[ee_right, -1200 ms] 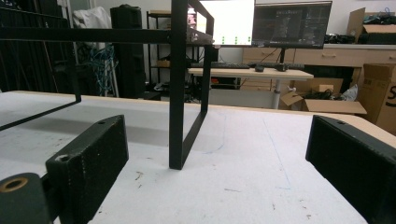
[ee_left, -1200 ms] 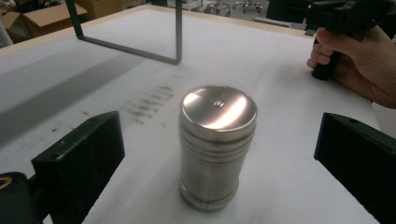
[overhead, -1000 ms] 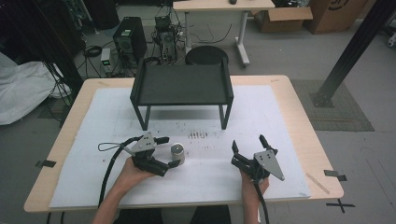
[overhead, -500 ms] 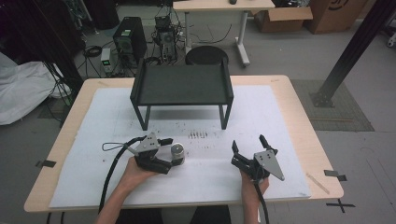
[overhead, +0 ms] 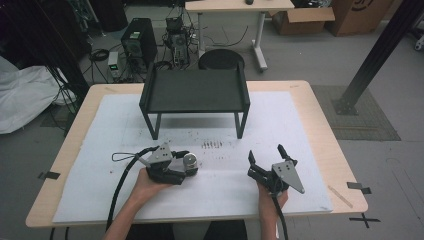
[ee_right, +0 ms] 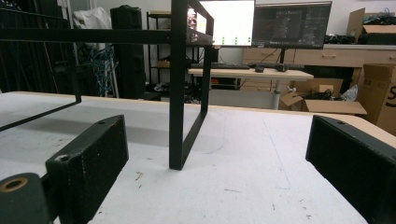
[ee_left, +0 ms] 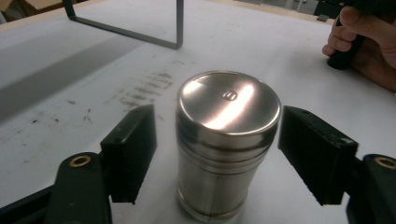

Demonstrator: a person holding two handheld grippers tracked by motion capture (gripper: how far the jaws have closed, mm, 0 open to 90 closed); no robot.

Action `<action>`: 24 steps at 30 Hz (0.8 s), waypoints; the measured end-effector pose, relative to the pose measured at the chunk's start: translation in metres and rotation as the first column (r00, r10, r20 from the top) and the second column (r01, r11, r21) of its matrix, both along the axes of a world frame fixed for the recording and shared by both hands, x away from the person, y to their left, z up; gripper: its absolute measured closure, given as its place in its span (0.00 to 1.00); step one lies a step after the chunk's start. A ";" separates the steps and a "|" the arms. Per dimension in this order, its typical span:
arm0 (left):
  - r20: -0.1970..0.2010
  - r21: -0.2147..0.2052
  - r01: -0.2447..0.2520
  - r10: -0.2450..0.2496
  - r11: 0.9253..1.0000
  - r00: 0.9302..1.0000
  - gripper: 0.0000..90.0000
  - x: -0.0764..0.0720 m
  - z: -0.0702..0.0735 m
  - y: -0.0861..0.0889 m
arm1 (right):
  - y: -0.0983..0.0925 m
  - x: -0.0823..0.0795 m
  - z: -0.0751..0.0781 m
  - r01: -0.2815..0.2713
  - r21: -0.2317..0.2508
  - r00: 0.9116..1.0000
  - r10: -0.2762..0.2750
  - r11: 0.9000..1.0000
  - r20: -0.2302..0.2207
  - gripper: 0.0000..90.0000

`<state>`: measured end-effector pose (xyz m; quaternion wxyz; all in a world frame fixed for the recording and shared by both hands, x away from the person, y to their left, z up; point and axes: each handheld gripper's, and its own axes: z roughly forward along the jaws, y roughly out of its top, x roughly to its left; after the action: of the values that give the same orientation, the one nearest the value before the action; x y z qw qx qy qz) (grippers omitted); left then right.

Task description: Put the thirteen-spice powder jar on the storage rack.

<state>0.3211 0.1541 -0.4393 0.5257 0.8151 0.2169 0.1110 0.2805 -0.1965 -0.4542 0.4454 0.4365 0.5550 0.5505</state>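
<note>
The table (overhead: 65, 150) carries a white sheet (overhead: 300, 130) over most of its top; a black raised shelf (overhead: 194, 92) on four legs stands on the far half of the sheet, centred.

A metal can (overhead: 189, 161) stands upright on the sheet, on the person's left side, nearer than the shelf; in the left gripper view the can (ee_left: 227, 140) has a shiny, flat lid and ribbed walls, and its base rests on the sheet.

The left gripper (overhead: 186, 164), held in the left hand (overhead: 145, 182), lies low over the sheet with its jaws pointing to the person's right; the jaws stand apart, one on each side of the can, with a visible gap between each pad and the can wall; the left gripper (ee_left: 217, 149) is not touching the can. Its cable (overhead: 122, 180) trails back toward the near edge of the table.

The right gripper (overhead: 265, 161), held in the right hand (overhead: 270, 197), sits on the person's right side of the sheet, well apart from the can; its jaws are spread wide and hold nothing; the right gripper (ee_right: 215, 163) faces a leg of the shelf (ee_right: 177, 84), with bare sheet between its pads.

A row of small dark marks (overhead: 212, 145) lies on the sheet between the can and the shelf.
</note>
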 end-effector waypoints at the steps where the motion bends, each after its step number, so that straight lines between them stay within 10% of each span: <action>1: -0.001 -0.003 0.002 -0.002 1.000 1.000 0.34 0.000 0.000 -0.001 | 0.000 0.000 0.000 0.000 0.000 1.000 0.000 1.000 0.000 0.06; 24: 0.015 0.017 0.005 -0.005 1.000 1.000 0.54 -0.001 0.001 0.000 | 0.000 0.000 0.000 -0.001 -0.001 1.000 0.001 1.000 -0.002 0.06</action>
<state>0.3202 0.1540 -0.4386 0.5205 0.8192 0.2099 0.1178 0.2808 -0.1964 -0.4541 0.4448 0.4368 0.5560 0.5498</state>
